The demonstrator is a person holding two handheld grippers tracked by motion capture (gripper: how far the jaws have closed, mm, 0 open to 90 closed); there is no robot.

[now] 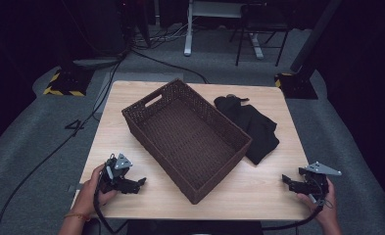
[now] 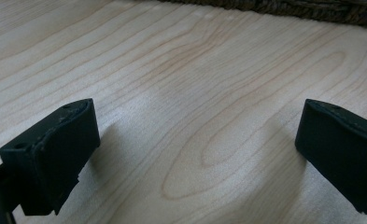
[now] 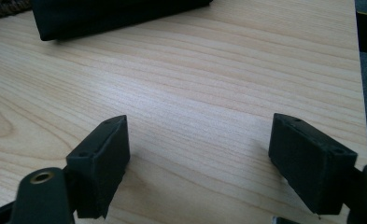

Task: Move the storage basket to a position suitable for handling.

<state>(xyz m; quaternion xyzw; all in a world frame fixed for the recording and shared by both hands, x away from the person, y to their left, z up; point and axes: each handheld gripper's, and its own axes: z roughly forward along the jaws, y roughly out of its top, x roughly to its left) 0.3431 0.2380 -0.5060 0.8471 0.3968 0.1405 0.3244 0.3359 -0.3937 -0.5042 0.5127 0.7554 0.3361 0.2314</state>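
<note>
Looking down from the high view, a dark woven basket [image 1: 187, 139] sits empty and skewed in the middle of the table [image 1: 258, 191], and a black garment [image 1: 251, 126] lies crumpled just beside its right wall, on the far right part of the tabletop. The left gripper [image 1: 140, 183] rests near the front left edge, the right gripper [image 1: 287, 180] near the front right edge; both are well apart from the cloth and hold nothing. The garment looks soft, limp and light, so it will probably sag and trail when lifted; pinching a bunched fold near its thick middle, rather than a loose edge, should gather more of it, and a second pinch from the other gripper would keep it from dragging over the basket rim.

From the left gripper view, the jaws stand wide apart over bare wood, with a strip of the basket wall [image 2: 312, 9] at the top.

From the right gripper view, the jaws are likewise spread with nothing between them, and the near edge of the black garment [image 3: 106, 16] lies ahead, the closer candidate for a first hold.
</note>
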